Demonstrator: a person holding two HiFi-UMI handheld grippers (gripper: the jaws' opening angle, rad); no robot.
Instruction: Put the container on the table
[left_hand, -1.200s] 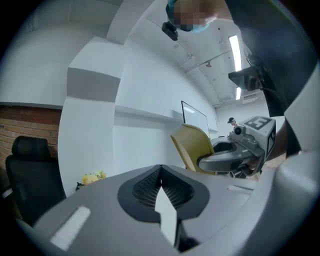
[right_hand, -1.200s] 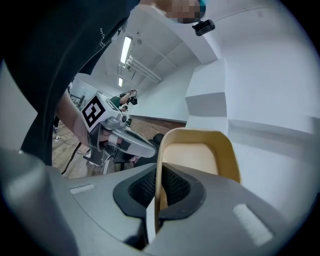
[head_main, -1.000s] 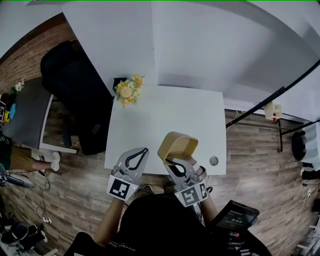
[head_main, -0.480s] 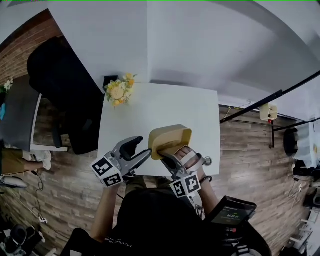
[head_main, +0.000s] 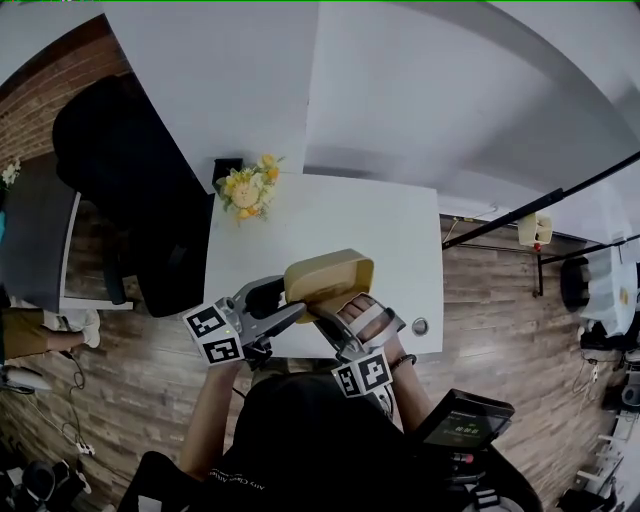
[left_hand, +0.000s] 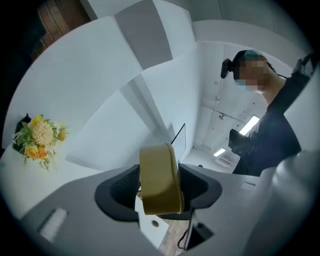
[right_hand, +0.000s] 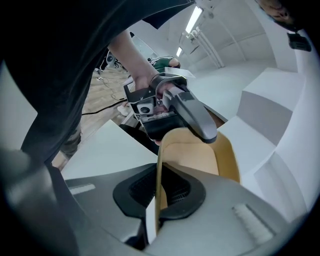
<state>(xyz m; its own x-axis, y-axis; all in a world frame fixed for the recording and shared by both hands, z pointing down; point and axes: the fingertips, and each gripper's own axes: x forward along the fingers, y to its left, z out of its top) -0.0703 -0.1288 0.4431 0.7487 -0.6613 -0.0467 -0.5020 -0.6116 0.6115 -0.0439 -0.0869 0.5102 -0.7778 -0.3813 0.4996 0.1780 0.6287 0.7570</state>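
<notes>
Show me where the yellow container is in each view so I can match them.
Head view: container, lower centre, over the white table's near edge.
Left gripper view: container, lower centre, between the left claw's jaws, which have just been opening.
Right gripper view: container, centre, its wall pinched by the right claw.
Shared landmark: the white table.

No word or number legible anywhere. Square black-and-white code patterns on the left cube (head_main: 213, 335) and the right cube (head_main: 361, 373), lower middle of the head view: patterns only, no letters. Green glowing figures on a dark device (head_main: 462, 432) at lower right, too small to read. Faint pale print on a dark shirt (head_main: 245, 483) at the bottom edge, likewise unreadable.
</notes>
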